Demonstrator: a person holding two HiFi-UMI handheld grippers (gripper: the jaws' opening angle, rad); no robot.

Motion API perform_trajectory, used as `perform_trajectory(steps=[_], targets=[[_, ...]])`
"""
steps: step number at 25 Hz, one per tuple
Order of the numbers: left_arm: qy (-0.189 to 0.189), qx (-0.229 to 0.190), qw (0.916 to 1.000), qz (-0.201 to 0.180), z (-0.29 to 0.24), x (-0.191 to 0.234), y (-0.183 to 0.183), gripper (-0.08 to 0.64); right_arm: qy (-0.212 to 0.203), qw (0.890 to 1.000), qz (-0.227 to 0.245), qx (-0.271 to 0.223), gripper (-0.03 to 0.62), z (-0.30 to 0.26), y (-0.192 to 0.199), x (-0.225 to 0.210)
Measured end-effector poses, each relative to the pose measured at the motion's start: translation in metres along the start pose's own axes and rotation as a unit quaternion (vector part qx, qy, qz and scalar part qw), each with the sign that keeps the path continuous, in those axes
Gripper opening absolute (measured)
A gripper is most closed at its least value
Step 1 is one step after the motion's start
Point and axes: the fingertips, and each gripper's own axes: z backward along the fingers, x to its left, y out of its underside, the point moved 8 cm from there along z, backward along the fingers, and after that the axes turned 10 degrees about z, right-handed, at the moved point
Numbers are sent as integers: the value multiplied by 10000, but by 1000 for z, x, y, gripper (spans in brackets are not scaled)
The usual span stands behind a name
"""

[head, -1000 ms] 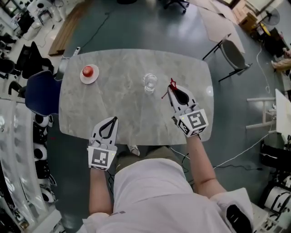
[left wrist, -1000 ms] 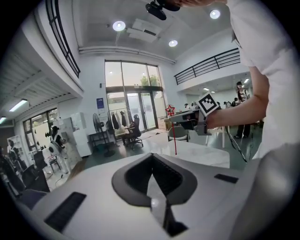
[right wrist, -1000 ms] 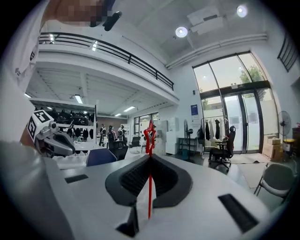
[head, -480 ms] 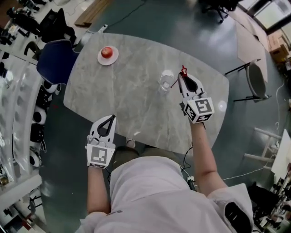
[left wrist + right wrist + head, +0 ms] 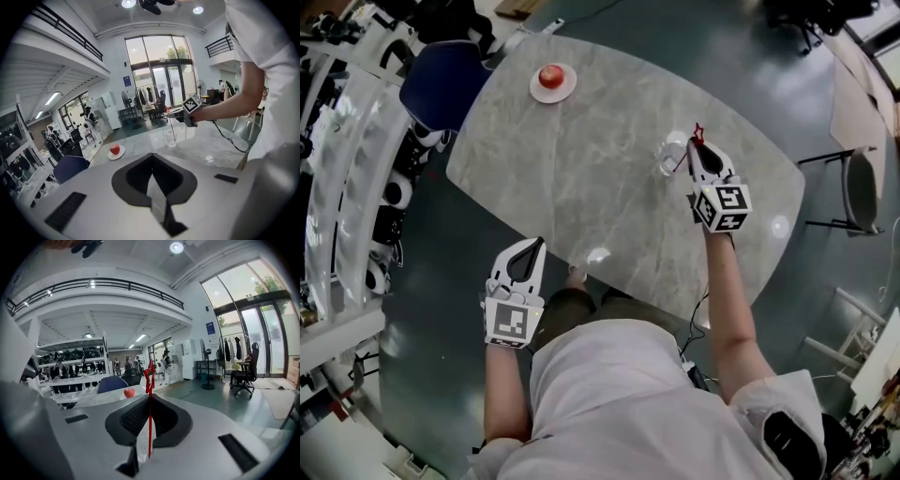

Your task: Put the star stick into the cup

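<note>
A clear glass cup [image 5: 671, 157] stands on the grey marble table [image 5: 581, 178]. My right gripper [image 5: 695, 143] hovers just right of the cup, shut on the red star stick [image 5: 697, 130]. In the right gripper view the stick [image 5: 150, 418] stands upright between the closed jaws, star end up. From the left gripper view the stick [image 5: 172, 130] hangs down from the right gripper [image 5: 177, 114], and its lower end overlaps the cup [image 5: 170, 139]. My left gripper [image 5: 530, 245] is shut and holds nothing, off the table's near edge.
A red apple [image 5: 550, 75] sits on a small white plate at the far left of the table. A blue chair [image 5: 442, 73] stands beside that end. Another chair [image 5: 865, 187] and cables are on the floor to the right.
The right gripper carried the star stick left and forward, from beside the cup to right over it. The left gripper stayed put. The head camera swung, so the table sits differently in view.
</note>
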Motion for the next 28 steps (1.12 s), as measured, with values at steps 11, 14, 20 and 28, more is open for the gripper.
perform_trajectory(steps=[11, 14, 20, 28], targets=[[-142, 284, 9991, 279, 6, -4, 23, 2, -75, 9994, -304, 166, 15, -30, 28, -2], [-142, 304, 9991, 268, 9, -4, 24, 2, -29, 9990, -406, 190, 17, -37, 30, -8], [-131, 359, 9990, 245, 10, -5, 26, 2, 172, 9975, -622, 300, 21, -48, 39, -19], [-101, 364, 9989, 293, 4, -8, 23, 2, 244, 9950, -838, 482, 29, -57, 48, -34]])
